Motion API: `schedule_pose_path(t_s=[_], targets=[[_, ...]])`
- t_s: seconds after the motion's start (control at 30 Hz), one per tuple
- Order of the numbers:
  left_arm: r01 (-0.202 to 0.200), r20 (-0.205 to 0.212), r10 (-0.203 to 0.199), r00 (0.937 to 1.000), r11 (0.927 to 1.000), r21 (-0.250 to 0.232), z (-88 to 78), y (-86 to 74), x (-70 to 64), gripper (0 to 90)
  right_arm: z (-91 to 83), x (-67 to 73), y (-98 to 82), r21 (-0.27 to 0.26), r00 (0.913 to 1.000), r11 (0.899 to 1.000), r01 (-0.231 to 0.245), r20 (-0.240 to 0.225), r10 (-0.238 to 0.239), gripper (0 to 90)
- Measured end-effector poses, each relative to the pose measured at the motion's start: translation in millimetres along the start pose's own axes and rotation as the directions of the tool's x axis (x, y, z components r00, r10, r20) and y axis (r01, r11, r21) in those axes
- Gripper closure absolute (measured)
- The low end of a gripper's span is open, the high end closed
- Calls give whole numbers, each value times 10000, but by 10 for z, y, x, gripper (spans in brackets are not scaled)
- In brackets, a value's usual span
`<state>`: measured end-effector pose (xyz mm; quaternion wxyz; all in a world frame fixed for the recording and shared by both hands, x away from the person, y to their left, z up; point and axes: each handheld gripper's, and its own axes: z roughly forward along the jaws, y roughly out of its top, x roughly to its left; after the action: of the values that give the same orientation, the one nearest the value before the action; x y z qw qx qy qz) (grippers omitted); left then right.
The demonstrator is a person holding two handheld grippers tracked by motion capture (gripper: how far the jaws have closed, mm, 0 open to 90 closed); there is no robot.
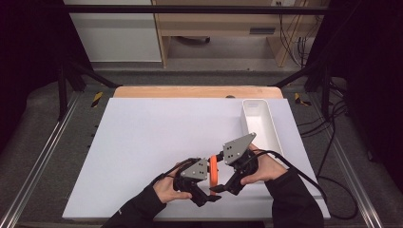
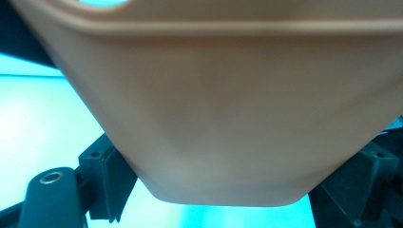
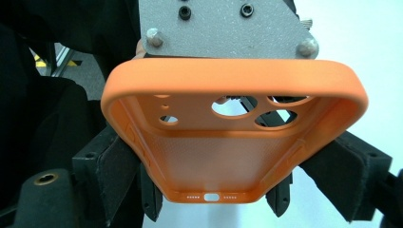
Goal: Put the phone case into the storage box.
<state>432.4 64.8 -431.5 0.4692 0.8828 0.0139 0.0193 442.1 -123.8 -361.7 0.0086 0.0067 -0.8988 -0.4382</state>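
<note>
A: At the table's near edge we have the orange phone case (image 1: 214, 172) pinched by both grippers, left gripper (image 1: 212, 195) and right gripper (image 1: 219, 189); white bin (image 1: 259, 121) beyond.
B: Soft rim may flex; we risk it slipping.

— What sort of premises?

— A lab test bench. A white work board (image 1: 152, 156) lies on a wooden table (image 1: 197, 91) inside a black metal frame (image 1: 190, 8).

— Supporting evidence?

— Aluminium rails (image 1: 40, 161) run well out to either side of the tools; hazard tape (image 1: 97, 99) marks the far corners; loose cables (image 1: 335, 137) trail right; plain cabinets (image 1: 114, 31) stand far beyond.
</note>
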Motion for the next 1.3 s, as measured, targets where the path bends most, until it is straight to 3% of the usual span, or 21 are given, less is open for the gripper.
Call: schedule_pose_path(t_s=[0.37, 0.87, 1.03, 1.3], targets=[[150, 72, -149, 9999, 9999, -83, -44, 4, 1, 86, -57, 1, 9, -64, 9999, 10000, -61, 136, 62, 163], [614, -481, -634, 9968, 9973, -410, -176, -22, 14, 9, -208, -18, 22, -92, 9968, 9997, -214, 774, 220, 162], [855, -921, -895, 9917, 9952, -466, -240, -46, 32, 2, -280, -24, 26, -181, 9934, 9993, -313, 1096, 331, 161], [1285, -1609, -1389, 9771, 9890, -736, -392, -133, 85, 0, -403, -29, 6, -435, 9855, 9980, -452, 1618, 516, 160]])
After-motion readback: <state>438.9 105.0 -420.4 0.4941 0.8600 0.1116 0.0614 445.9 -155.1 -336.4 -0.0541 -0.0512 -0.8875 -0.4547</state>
